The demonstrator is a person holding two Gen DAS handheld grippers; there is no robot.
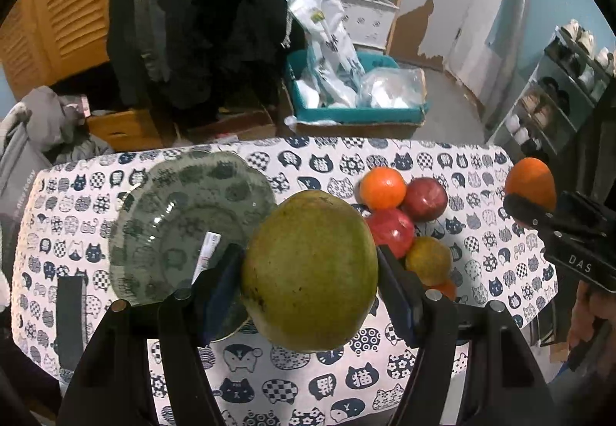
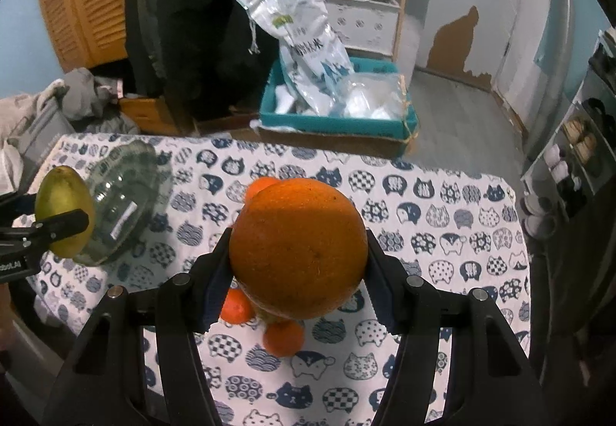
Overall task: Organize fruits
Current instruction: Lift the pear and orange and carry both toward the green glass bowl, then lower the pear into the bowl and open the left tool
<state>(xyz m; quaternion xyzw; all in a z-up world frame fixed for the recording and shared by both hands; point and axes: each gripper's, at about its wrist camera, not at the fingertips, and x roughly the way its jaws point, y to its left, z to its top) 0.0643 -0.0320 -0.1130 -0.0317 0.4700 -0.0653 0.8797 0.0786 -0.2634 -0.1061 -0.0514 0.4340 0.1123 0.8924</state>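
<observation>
Nearest the lens on our left side, the left gripper has its jaws clamped on a large green mango, lifted clear of the table. Our right gripper likewise squeezes a big orange, also held above the cat-print cloth.

As we judge it, the sorting has barely begun: the glass plate near the table's left edge lies empty apart from what looks like a label, and both fruits in hand have yet to be set down.

Going rightward from the plate, a cluster remains toward the right half: a small orange, two red fruits touching it, a yellowish one just beside them, and more small oranges nearer the front edge.

Nothing blocks the plate itself. Beyond the far edge stands a teal box of plastic bags, well apart.
</observation>
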